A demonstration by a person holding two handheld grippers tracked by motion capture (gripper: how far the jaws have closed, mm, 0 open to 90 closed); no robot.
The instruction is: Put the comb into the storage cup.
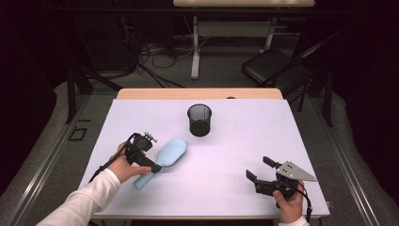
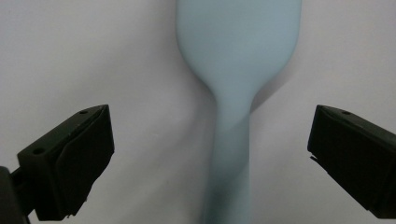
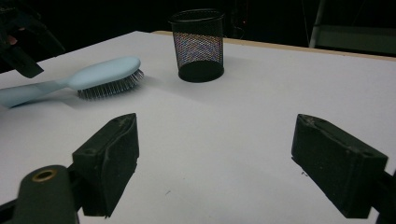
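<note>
Toward the left edge of the white counter (image 1: 235, 141), the left tongs (image 1: 153, 168) hang over the handle of a pale blue plastic hairbrush (image 1: 164, 157), held by a hand in a white sleeve (image 1: 89, 200). In the left gripper view the jaws stand wide apart with the brush's handle (image 2: 231, 163) running up between them, touched by neither pad. The brush lies flat on the counter, bristles down, its oval head (image 3: 109, 70) pointing toward the middle and its handle toward the near left corner. Beyond the brush's head, near the far edge at mid-width, a black wire-mesh cylindrical cup (image 1: 199, 120) stands upright, well apart from the brush. Near the near right corner, the right tongs (image 1: 260, 170) rest low over bare counter, jaws wide and holding nothing.
</note>
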